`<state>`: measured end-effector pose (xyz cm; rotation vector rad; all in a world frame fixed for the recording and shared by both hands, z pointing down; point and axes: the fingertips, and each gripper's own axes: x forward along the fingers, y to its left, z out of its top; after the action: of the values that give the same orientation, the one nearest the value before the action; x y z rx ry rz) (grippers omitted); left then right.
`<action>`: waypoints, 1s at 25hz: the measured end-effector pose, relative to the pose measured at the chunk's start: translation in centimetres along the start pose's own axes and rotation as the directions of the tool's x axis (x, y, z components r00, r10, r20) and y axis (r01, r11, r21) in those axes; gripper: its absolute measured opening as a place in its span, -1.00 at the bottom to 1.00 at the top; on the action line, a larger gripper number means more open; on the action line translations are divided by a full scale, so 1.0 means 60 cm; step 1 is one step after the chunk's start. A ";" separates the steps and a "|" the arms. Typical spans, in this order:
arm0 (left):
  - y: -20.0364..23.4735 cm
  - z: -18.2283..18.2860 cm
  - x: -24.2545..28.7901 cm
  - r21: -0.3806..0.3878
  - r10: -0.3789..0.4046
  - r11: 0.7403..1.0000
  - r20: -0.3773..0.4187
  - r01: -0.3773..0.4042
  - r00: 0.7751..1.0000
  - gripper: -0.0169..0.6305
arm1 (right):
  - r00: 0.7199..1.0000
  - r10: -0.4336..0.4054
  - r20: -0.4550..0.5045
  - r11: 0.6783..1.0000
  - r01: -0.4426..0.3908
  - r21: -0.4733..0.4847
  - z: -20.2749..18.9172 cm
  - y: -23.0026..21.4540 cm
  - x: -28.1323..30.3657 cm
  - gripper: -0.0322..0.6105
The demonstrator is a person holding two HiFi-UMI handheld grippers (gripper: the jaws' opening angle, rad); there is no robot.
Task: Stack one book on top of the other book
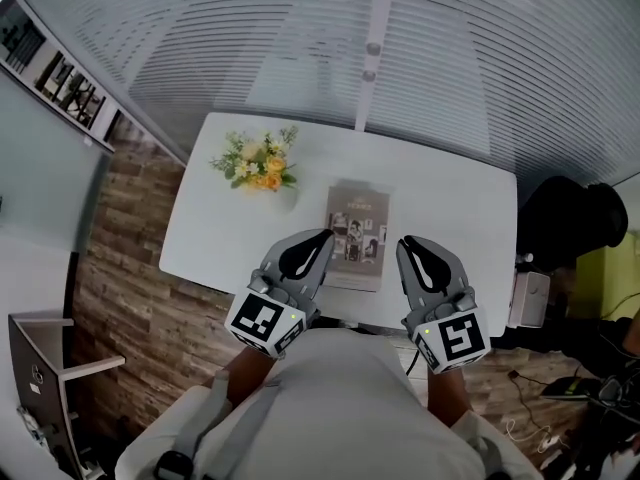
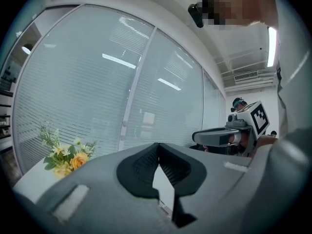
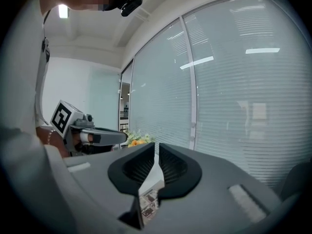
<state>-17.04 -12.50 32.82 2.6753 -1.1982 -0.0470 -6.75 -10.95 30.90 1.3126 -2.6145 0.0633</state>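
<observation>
While left gripper [image 1: 322,240], right gripper [image 1: 408,246] hover, book [image 1: 358,230] by table [image 1: 455,223] edge

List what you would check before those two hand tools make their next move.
1. Left gripper empty: ok. Its jaws are together with nothing between them.
2. Right gripper empty: ok. Its jaws are closed with nothing between them.
3. Book lying flat on the table: ok.
4. Second book under it: cannot tell. Only one cover shows from above.
5. Flowers well apart from the book: ok.
</observation>
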 end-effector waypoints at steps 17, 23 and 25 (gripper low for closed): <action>-0.011 0.065 -0.014 0.025 0.020 0.999 0.033 -0.021 0.999 -0.93 | 0.998 -0.058 0.031 0.998 0.058 -0.027 0.059 -0.001 -0.020 -0.86; -0.010 0.063 -0.015 0.027 0.015 1.000 0.035 -0.015 0.999 -0.93 | 0.998 -0.059 0.021 0.996 0.061 -0.061 0.053 -0.004 -0.023 -0.86; -0.009 0.064 -0.014 0.029 0.016 0.999 0.038 -0.017 0.999 -0.93 | 0.998 -0.063 0.024 0.996 0.064 -0.065 0.055 -0.005 -0.023 -0.86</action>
<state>-17.64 -12.23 28.88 2.7008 -1.2408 -0.0780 -6.31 -10.49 27.36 1.3798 -2.5670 -0.0474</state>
